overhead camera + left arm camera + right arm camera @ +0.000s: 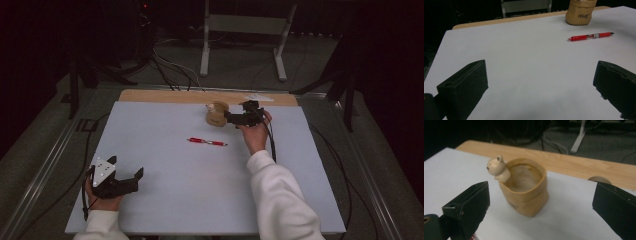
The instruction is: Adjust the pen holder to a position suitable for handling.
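From above, the right gripper (235,119) hovered beside a tan holder (216,115) at the table's (165,200) far edge, a red pen (207,142) lying near. The left gripper (541,82) rested idle, jaws wide. The right gripper's view framed the empty holder between wide jaws, likely for grasping.

In the left gripper view the tan pot (581,13) is cut off by the top edge and its printed word is too blurred to read; in the right gripper view a red pen (474,236) barely shows at the bottom edge
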A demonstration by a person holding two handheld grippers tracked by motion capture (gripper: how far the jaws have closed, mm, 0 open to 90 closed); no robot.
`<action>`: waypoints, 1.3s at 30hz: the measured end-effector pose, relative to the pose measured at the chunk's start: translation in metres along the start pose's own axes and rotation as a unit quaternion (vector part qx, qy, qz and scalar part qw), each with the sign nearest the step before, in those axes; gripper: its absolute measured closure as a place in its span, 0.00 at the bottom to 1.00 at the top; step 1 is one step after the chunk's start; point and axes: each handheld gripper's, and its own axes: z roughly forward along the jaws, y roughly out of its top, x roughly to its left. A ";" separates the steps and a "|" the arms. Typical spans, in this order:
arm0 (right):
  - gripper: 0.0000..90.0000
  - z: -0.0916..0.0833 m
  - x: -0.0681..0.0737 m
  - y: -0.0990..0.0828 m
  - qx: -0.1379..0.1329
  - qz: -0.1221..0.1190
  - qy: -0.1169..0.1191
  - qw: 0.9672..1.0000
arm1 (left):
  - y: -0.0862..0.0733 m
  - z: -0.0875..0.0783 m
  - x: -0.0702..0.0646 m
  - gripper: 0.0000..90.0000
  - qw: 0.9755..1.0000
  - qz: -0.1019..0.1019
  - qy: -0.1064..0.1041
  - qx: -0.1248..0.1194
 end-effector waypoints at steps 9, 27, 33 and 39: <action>0.21 0.034 0.002 0.016 0.028 0.019 -0.030 0.999 | -0.001 0.001 -0.001 0.00 1.000 0.001 -0.005 0.002; 0.89 0.056 -0.004 -0.009 0.107 0.097 -0.003 0.990 | 0.000 0.000 -0.002 0.00 1.000 0.008 -0.001 0.000; 0.91 0.052 -0.004 -0.008 0.105 0.082 -0.015 0.991 | 0.000 0.001 -0.002 0.00 1.000 0.007 -0.001 0.001; 0.91 0.028 -0.005 -0.003 0.098 0.054 -0.005 0.994 | -0.001 0.001 -0.002 0.00 1.000 0.009 -0.002 0.003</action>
